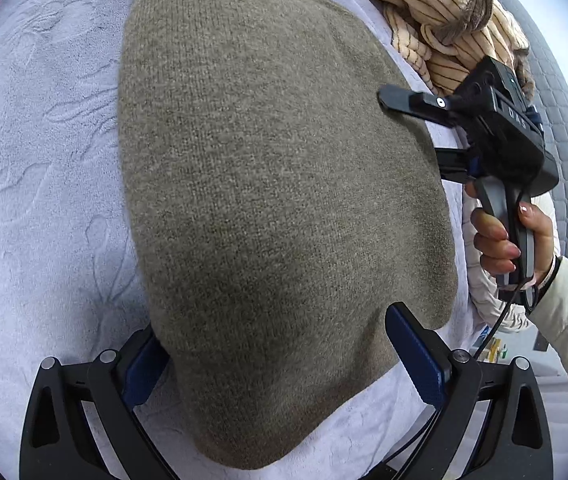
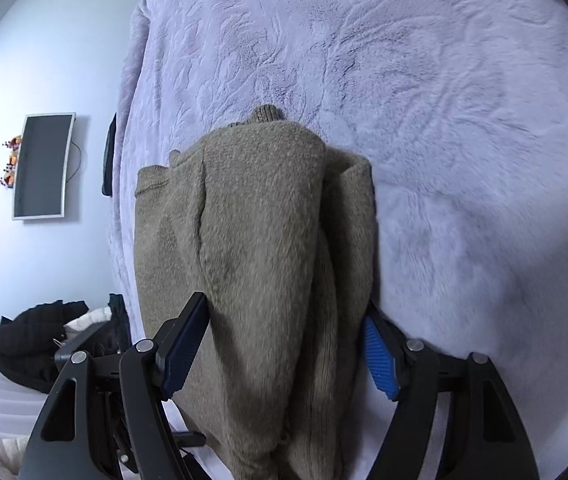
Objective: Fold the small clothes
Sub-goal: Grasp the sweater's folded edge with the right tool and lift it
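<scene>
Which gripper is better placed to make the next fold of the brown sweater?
Probably the right gripper: its open fingers straddle the brown sweater's bunched end. The left gripper only straddles a smooth corner.

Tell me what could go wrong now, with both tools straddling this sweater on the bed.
1. Both tools' jaws are wide around thick folded layers of the sweater; the right tool may pinch only some layers, so the fold could slump.
2. The left tool sits low on the plush blanket and might catch it too.
3. The striped garment lies close beside the sweater and could be dragged.
</scene>
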The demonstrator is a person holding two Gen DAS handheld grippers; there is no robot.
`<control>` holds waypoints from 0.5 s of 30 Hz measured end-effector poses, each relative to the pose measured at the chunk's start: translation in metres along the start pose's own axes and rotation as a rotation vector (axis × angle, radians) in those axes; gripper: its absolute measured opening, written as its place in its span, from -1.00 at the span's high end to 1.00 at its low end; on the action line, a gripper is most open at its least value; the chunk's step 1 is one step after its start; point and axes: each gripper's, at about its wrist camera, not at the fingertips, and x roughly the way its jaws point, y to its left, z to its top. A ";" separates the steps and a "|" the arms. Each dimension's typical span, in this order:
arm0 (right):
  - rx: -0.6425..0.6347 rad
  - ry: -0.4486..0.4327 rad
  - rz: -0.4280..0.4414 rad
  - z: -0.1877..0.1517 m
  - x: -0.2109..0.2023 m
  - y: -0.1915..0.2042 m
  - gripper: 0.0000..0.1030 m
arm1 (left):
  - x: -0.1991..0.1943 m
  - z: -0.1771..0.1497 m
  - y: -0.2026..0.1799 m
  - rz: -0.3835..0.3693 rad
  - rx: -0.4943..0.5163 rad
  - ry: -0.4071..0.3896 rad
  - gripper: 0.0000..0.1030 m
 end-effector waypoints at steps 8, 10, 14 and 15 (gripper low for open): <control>0.010 0.002 -0.006 0.002 0.005 0.009 0.12 | 0.009 0.005 -0.013 0.057 -0.025 -0.043 -0.42; 0.010 -0.008 0.032 -0.001 -0.002 0.014 0.20 | 0.000 0.002 -0.013 0.030 -0.023 -0.066 -0.15; -0.017 -0.016 0.093 -0.009 -0.010 0.036 0.22 | -0.019 -0.001 -0.022 0.000 0.008 -0.095 0.14; -0.021 -0.017 0.099 -0.010 -0.011 0.041 0.22 | -0.025 -0.002 -0.025 -0.010 0.011 -0.102 0.14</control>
